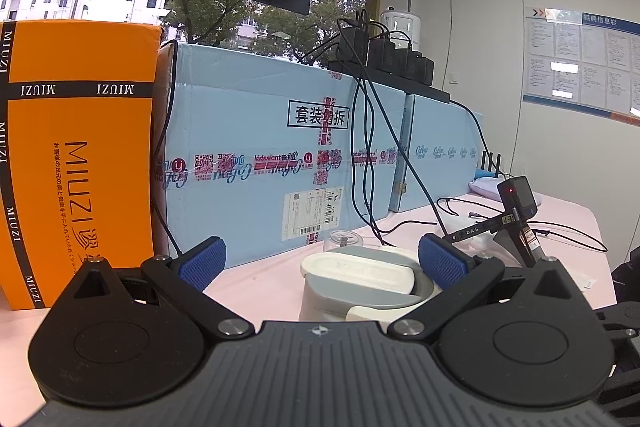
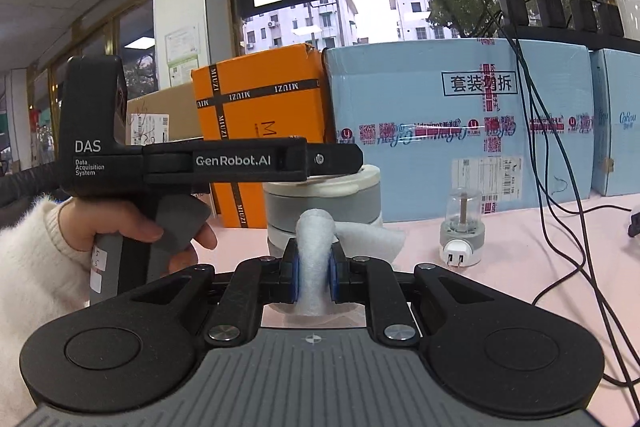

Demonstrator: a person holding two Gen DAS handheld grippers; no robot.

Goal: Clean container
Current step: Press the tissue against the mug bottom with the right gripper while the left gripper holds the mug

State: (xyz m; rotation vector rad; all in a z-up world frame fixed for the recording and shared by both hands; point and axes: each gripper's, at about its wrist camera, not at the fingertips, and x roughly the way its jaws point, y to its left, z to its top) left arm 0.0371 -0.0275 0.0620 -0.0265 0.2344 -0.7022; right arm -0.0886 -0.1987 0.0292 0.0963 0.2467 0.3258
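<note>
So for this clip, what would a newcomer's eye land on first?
Probably the white cloth pinched upright in the shut right gripper, just in front of the grey and white container on the pink table. Next, the left gripper spread wide open around that container's top. Behind stand a bright orange box and a long pale blue carton.

The container's base sat hidden behind the left gripper's body; in the right wrist view the white cloth covered its lower front; the cloth's far end stayed out of sight.
</note>
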